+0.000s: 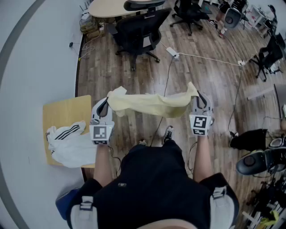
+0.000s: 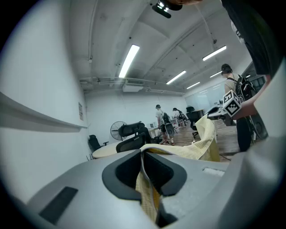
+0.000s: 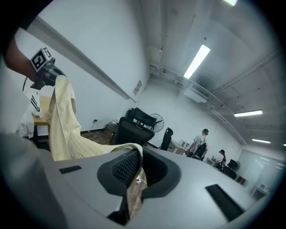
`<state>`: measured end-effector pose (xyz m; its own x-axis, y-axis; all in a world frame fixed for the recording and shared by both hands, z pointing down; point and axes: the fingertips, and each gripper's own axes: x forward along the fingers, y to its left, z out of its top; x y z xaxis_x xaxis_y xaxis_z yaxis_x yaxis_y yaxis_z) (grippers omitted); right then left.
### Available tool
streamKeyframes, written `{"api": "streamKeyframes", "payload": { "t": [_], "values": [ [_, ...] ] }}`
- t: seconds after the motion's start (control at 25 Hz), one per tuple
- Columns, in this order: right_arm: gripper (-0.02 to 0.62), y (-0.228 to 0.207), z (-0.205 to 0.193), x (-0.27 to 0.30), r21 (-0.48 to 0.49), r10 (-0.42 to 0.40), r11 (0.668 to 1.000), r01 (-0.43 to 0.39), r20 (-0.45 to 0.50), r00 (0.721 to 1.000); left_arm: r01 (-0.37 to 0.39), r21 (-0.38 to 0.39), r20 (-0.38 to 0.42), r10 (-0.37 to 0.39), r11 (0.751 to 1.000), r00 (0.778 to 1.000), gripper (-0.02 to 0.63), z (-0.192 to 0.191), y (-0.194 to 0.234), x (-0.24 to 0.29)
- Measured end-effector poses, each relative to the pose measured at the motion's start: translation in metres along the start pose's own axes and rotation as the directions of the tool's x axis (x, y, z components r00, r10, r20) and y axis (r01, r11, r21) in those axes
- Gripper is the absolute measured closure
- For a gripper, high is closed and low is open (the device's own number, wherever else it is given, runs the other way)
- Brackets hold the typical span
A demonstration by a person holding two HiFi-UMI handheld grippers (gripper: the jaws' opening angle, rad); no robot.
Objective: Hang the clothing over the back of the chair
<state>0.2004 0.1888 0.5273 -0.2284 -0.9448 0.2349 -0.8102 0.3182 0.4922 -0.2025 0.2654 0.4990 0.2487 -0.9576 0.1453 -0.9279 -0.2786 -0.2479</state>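
Note:
A pale yellow garment (image 1: 149, 103) stretches in the air between my two grippers, above the wooden floor. My left gripper (image 1: 106, 103) is shut on its left end, and the cloth (image 2: 147, 197) runs down between the jaws. My right gripper (image 1: 197, 99) is shut on its right end, with a fold of the cloth (image 3: 134, 190) pinched in the jaws. The black office chair (image 1: 138, 33) stands ahead of me across the floor, its back (image 3: 134, 129) showing beyond the right jaws. In the left gripper view the garment (image 2: 203, 143) hangs toward the other gripper's marker cube (image 2: 232, 103).
A white garment with black stripes (image 1: 69, 145) lies on a small wooden table (image 1: 62, 114) at my left. A white cable and power strip (image 1: 173, 53) cross the floor. More chairs (image 1: 190, 13) and a round table (image 1: 111, 6) stand behind. Black gear (image 1: 259, 159) sits at right. People (image 2: 161, 123) stand far off.

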Motion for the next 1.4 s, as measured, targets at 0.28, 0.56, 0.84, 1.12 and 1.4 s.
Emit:
{"api": "streamKeyframes", "payload": {
  "t": [0.28,0.56,0.84,1.12,1.4],
  "values": [
    [0.592,0.047,0.020,-0.024,-0.038,0.004,0.999,-0.002,0.035,0.999,-0.029,-0.017,0.002,0.029,0.999,1.000,0.588,-0.027,0.035,-0.046],
    [0.592,0.066,0.019,-0.037,-0.015,-0.018,1.000,0.018,0.005,1.000,-0.047,-0.044,0.013,0.047,0.998,0.999,0.588,-0.040,0.051,-0.067],
    [0.592,0.071,0.032,-0.047,0.004,-0.044,0.999,0.044,0.040,0.998,-0.024,-0.030,0.031,0.025,0.999,0.999,0.588,-0.036,0.055,-0.068],
    [0.592,0.071,0.023,-0.057,0.022,-0.072,0.997,0.072,0.001,0.997,0.012,-0.035,0.028,-0.011,0.999,1.000,0.588,-0.040,0.049,-0.068],
    [0.592,0.069,0.022,-0.058,0.012,-0.080,0.997,0.080,0.003,0.997,0.009,-0.039,0.038,-0.007,0.999,0.999,0.588,-0.039,0.049,-0.069]
  ]
}}
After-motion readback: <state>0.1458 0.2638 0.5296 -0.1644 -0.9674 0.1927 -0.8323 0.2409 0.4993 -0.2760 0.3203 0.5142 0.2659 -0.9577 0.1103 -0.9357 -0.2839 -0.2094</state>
